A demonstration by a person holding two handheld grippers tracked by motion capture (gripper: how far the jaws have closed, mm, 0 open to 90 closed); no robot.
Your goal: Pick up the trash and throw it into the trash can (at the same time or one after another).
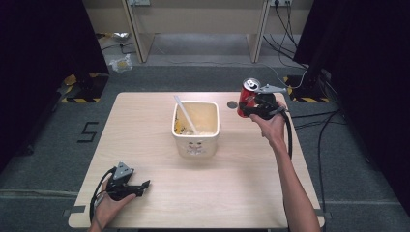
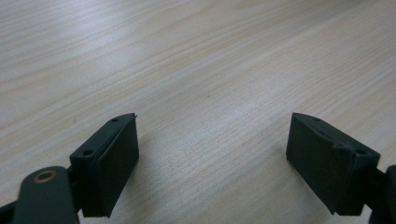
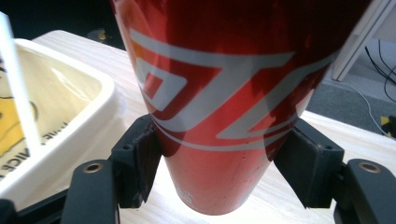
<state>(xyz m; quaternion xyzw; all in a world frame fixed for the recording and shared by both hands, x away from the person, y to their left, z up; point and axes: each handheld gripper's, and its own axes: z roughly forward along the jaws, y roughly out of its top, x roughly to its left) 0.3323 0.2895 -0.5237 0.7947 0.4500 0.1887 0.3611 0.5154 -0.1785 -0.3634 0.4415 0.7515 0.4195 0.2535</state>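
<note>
red aluminium with white lettering, the soda can sits clamped between the two black jaws of the right gripper, which press on its sides low down, as the right gripper view shows. the can is upright, its silver top with the opening facing up, and it is lifted clear of the table above the far right part of the wooden top, with light wood showing under its base. a small dark round spot lies on the table just left of the can. left of that, near the middle of the table, stands a cream square container with a printed face on its near wall and a white utensil leaning inside it; the can is near it but apart from it. the right hand grasps the gripper from the near side, its cable hanging along the forearm. the left gripper rests at the near left corner of the table in the left hand, its jaws spread wide with nothing but bare wood grain between them.
</note>
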